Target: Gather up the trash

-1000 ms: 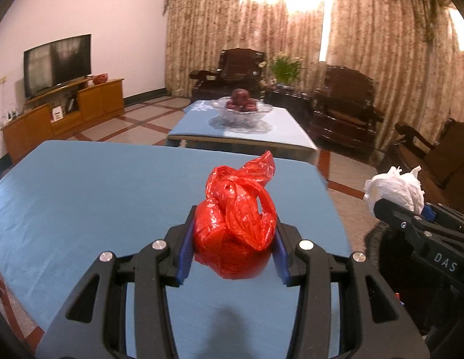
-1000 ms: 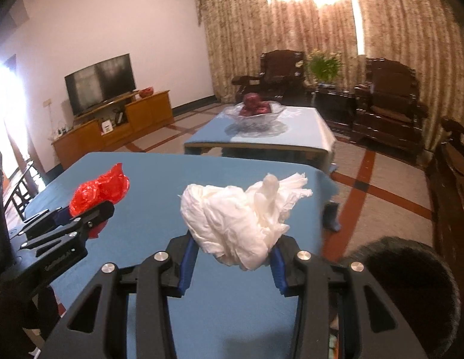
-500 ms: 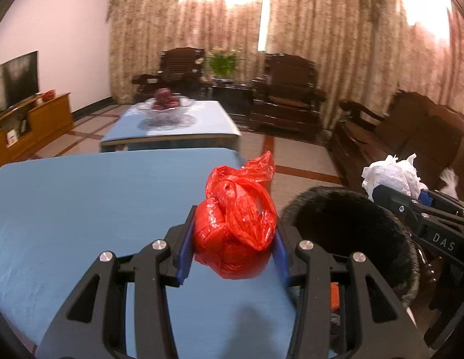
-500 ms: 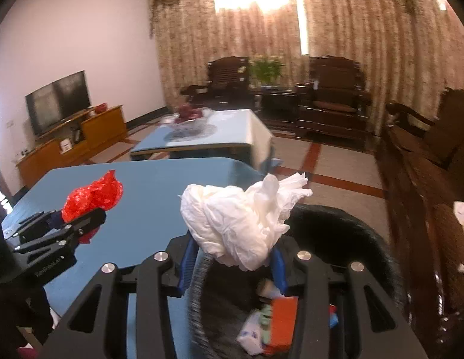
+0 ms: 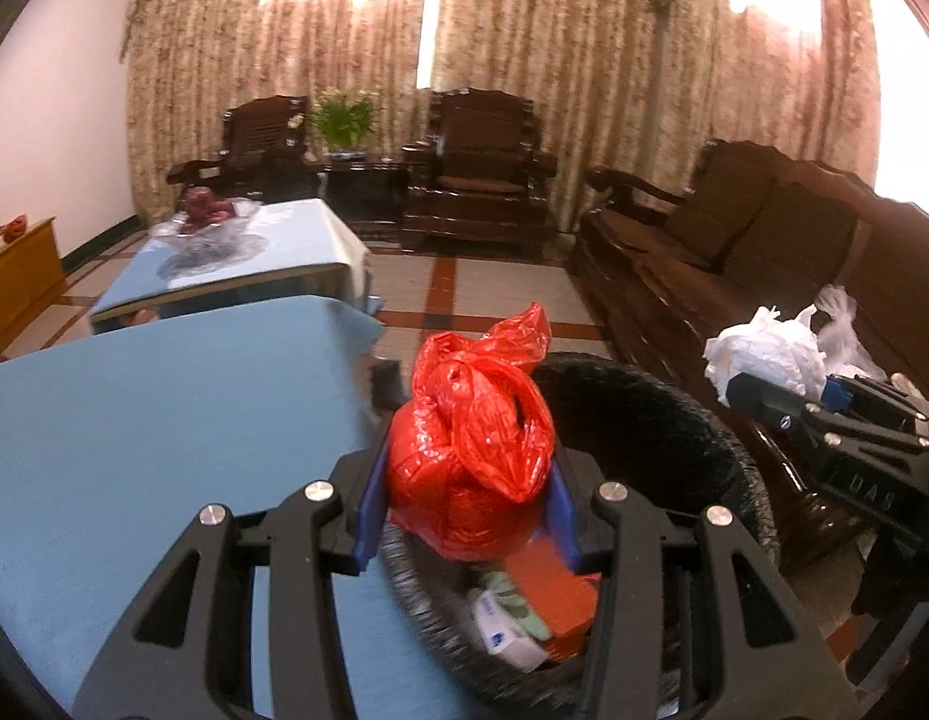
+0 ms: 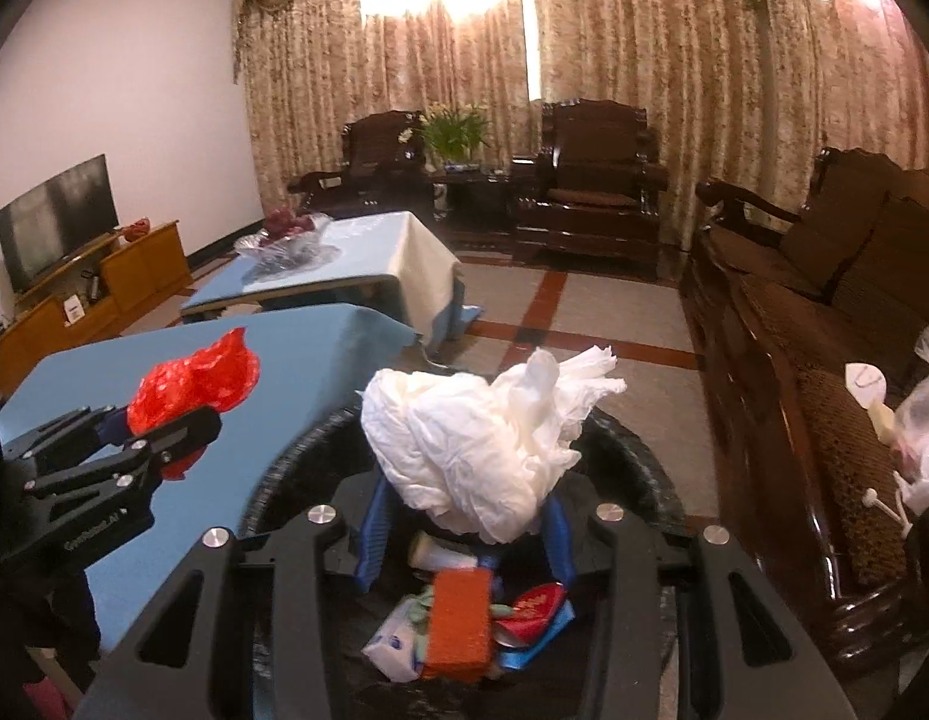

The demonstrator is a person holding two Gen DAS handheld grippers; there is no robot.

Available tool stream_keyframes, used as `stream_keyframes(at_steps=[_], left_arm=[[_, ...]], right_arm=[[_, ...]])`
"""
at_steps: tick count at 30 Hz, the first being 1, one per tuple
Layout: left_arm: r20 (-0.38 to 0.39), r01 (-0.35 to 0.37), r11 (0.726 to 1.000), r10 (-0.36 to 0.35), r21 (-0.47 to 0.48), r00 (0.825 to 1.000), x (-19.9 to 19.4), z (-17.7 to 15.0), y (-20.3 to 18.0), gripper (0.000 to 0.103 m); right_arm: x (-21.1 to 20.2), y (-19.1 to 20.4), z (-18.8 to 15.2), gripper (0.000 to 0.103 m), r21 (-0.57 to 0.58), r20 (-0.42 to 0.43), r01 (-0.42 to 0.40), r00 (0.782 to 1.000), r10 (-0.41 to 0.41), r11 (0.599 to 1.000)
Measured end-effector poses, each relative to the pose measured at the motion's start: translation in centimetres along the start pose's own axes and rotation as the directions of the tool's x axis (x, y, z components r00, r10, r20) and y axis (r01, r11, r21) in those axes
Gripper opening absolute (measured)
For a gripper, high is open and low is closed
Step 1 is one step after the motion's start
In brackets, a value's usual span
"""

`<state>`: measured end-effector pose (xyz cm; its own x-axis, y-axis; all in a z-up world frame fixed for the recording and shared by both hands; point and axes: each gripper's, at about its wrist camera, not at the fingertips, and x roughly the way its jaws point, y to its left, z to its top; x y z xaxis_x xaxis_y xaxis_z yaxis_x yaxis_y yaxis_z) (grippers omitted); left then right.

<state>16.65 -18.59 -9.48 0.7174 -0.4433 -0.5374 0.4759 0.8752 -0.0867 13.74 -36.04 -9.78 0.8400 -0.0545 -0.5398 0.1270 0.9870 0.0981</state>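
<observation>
My left gripper (image 5: 467, 498) is shut on a knotted red plastic bag (image 5: 473, 438), held over the near rim of a black trash bin (image 5: 674, 420). My right gripper (image 6: 464, 516) is shut on a crumpled white plastic bag (image 6: 476, 444), held above the same bin (image 6: 638, 474). Inside the bin lie several pieces of trash, among them an orange sponge (image 6: 458, 624) and a tissue pack (image 6: 395, 648). The right wrist view shows the left gripper (image 6: 158, 426) with the red bag (image 6: 194, 384) at the left; the left wrist view shows the right gripper (image 5: 782, 396) with the white bag (image 5: 764, 354) at the right.
A table with a blue cloth (image 5: 134, 420) lies left of the bin. A dark wooden sofa (image 6: 824, 330) runs along the right, with plastic bags (image 6: 920, 420) on its seat. Farther off stand a coffee table with a fruit bowl (image 6: 290, 240), armchairs and a TV cabinet (image 6: 92, 282).
Both grippers swung right off the blue table with their bags and now hang over the black bin, whose contents have come into view. Neither grip has changed.
</observation>
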Motion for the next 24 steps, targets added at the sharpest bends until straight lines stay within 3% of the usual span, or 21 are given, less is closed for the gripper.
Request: stream_keyframes(at_steps=[5, 9, 13, 20, 24], left_arm=[[-0.021, 0.049, 0.999, -0.049, 0.009, 0.999, 3.2, 0.2, -1.9, 0.042], [-0.053, 0.091, 0.996, -0.090, 0.007, 0.994, 5.5, 0.2, -2.8, 0.045], [-0.084, 0.121, 0.993, -0.122, -0.011, 0.989, 6.8, 0.0, -2.8, 0.064], [-0.073, 0.109, 0.994, -0.110, -0.018, 0.991, 5.8, -0.1, -1.3, 0.080], [-0.060, 0.084, 0.996, -0.084, -0.011, 0.995, 4.5, 0.3, -0.8, 0.088]], right_arm=[[1.3, -2.2, -0.9, 0.043, 0.010, -0.032, 0.022, 0.999, -0.022, 1.000], [2.3, -3.5, -1.7, 0.052, 0.017, -0.057, 0.037, 0.998, -0.036, 0.999], [3.0, -4.6, -2.5, 0.068, 0.024, -0.080, 0.062, 0.995, -0.060, 0.998], [2.7, -5.0, -2.6, 0.095, 0.066, -0.075, 0.055, 0.996, -0.050, 0.996], [1.9, -4.4, -2.0, 0.097, 0.078, -0.056, 0.045, 0.998, -0.041, 0.996]])
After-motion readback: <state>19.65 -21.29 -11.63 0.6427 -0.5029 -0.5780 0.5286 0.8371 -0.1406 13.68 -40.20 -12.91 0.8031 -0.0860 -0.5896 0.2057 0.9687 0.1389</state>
